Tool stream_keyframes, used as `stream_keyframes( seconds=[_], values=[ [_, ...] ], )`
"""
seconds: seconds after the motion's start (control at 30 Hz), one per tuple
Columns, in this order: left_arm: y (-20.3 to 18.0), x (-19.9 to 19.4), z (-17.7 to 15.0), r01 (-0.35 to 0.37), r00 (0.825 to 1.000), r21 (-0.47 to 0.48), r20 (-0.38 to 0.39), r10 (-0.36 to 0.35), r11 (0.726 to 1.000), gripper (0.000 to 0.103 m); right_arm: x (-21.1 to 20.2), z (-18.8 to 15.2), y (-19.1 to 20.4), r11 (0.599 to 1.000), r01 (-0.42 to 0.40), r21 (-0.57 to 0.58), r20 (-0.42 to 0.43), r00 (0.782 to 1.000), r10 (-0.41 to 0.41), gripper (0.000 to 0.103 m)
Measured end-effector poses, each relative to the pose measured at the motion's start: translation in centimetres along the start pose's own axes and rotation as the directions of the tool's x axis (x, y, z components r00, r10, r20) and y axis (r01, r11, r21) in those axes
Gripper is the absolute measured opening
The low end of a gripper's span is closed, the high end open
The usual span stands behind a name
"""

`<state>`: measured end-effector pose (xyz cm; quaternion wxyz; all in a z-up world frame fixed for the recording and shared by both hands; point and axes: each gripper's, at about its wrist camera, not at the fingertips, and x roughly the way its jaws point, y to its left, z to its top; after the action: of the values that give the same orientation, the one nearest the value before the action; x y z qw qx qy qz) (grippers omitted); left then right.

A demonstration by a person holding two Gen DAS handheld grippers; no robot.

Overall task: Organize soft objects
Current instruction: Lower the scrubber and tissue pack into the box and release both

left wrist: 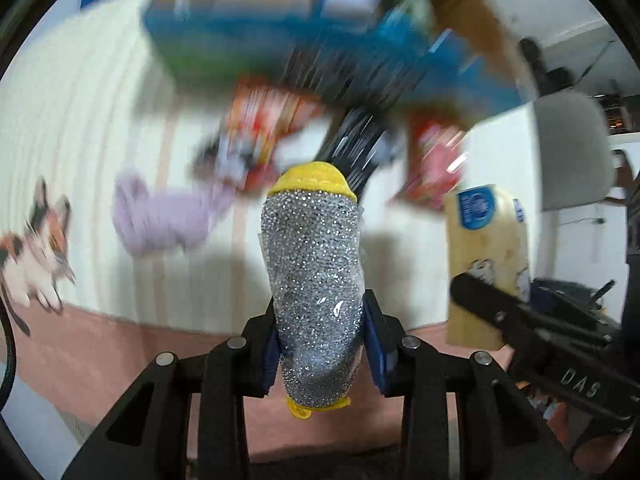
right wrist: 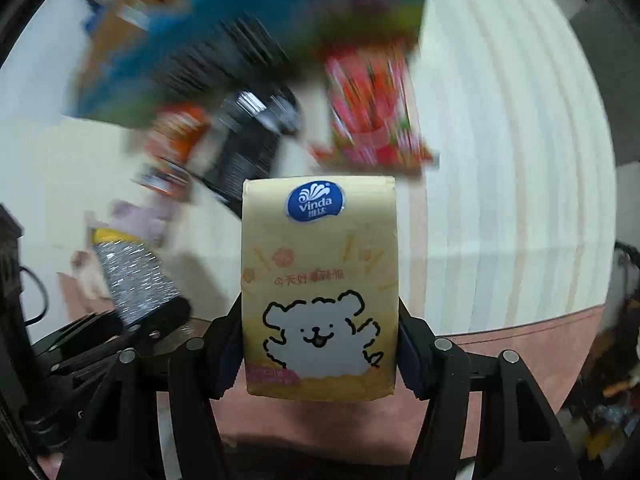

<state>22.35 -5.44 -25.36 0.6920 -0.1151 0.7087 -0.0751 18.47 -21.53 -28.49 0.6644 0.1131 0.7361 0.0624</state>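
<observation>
Silver scouring sponge (left wrist: 314,280) sits clenched in the left claw (left wrist: 322,350); right claw (right wrist: 320,344) grips tissue pack (right wrist: 320,280) half-wide.

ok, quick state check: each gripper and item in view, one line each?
Left gripper: shut on sponge.
Sponge: silver, yellow-edged, clamped, off the surface.
Right gripper: shut on tissue pack.
Tissue pack: clamped at its sides, lifted.
Purple cloth: lying crumpled, loose.
Cat plush: lying loose.
Blue box: too blurred to tell.
</observation>
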Motion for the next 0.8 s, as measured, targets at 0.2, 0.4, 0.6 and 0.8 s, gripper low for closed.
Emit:
stream_keyframes(
  seconds=[0.2,0.4,0.6,0.8],
  values=[
    [-2.4,-7.3,7.7,0.035,0.991,0.055,0.129,-0.042,0.998,0.033,-9.9,3.6,2.5,0.996,-0.044,-0.079,0.155,0.986,0.056,0.066],
    [-1.1,-10.3,16.6,-0.028,0.987,0.046,0.161,0.02,0.999,0.033,-12.9,10.8,3.8,0.995,0.025,-0.092,0.219,0.976,-0.005,0.066],
    [1.8,-4.3,22.9,-0.056,0.996,0.022,0.07,0.055,0.998,0.033,-9.4,17.4,3.7,0.997,0.061,-0.051,0.171,0.984,-0.051,0.066],
    [3.4,0.2,27.6,-0.083,0.996,0.001,-0.025,0.083,0.997,0.033,-2.7,23.6,3.9,0.993,0.111,-0.029,0.094,0.99,-0.108,0.066]
  ],
)
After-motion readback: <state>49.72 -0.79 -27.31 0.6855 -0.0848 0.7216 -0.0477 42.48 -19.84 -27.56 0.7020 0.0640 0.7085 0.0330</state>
